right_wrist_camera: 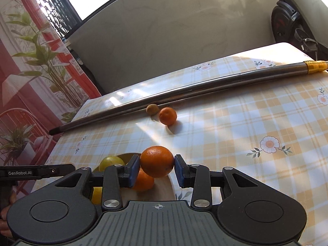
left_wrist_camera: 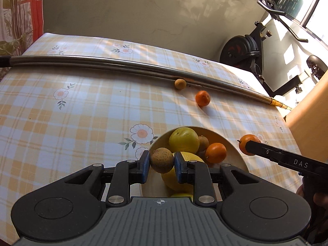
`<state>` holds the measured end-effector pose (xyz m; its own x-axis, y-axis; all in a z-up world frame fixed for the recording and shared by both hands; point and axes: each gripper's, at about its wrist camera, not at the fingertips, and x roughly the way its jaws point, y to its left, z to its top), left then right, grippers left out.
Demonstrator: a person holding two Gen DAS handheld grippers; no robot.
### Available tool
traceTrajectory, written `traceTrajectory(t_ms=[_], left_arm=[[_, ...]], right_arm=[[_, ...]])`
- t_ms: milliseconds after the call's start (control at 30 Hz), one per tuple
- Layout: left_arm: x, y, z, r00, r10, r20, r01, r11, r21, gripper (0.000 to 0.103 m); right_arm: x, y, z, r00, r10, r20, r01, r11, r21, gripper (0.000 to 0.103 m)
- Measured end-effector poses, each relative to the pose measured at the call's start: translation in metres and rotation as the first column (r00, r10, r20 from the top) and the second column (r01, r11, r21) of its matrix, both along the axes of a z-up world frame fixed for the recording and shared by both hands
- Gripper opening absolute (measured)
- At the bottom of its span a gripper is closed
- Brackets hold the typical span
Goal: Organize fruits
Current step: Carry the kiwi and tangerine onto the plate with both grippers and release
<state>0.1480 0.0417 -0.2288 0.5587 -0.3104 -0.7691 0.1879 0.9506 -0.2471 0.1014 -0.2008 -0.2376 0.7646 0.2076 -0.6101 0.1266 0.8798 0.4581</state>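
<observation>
**Two fruits held over the bowl, two more waiting by the pole**

We hold the left gripper (left_wrist_camera: 162,163) above the pale round wooden bowl (left_wrist_camera: 235,141), and its blue pads are clamped on a small round brown fruit (left_wrist_camera: 162,160). The right gripper (right_wrist_camera: 157,165) is closed on a round orange tangerine (right_wrist_camera: 157,161), which hangs over the right side of the same bowl. Inside the bowl we already see a big yellow citrus fruit (left_wrist_camera: 183,139), a second yellow one below it, an orange tangerine in the bowl (left_wrist_camera: 215,152) and a brown fruit tucked between them.

On the surface with the checked orange-and-white flowered cloth (left_wrist_camera: 82,106), two fruits are not yet collected: a loose orange tangerine (left_wrist_camera: 202,98) and a small tan round fruit (left_wrist_camera: 180,84), which touches the long steel pole (left_wrist_camera: 102,60).

To do this step well, we think each fruit should come down low, into a free gap, before the pads open. The bowl is quite full, so a drop from high may make a fruit bounce or roll out. We suggest releasing one side first, so the two grippers do not meet. The brown fruit looks firm, but the tangerine skin is soft; a gentle opening is enough.
</observation>
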Motion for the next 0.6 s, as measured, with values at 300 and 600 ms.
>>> traceTrajectory(t_ms=[300,600], left_arm=[[-0.011,0.005,-0.012,1.0,-0.02,0.0,0.02,1.0,0.023,0.027],[-0.019,0.0,-0.015,0.999,-0.045,0.009,0.044,0.998,0.047,0.027]], right_arm=[[-0.013,0.02,0.003,0.999,0.029,-0.017,-0.03,0.998,-0.05,0.034],[-0.011,0.024,-0.001,0.998,0.051,-0.037,-0.053,0.997,-0.063,0.034]])
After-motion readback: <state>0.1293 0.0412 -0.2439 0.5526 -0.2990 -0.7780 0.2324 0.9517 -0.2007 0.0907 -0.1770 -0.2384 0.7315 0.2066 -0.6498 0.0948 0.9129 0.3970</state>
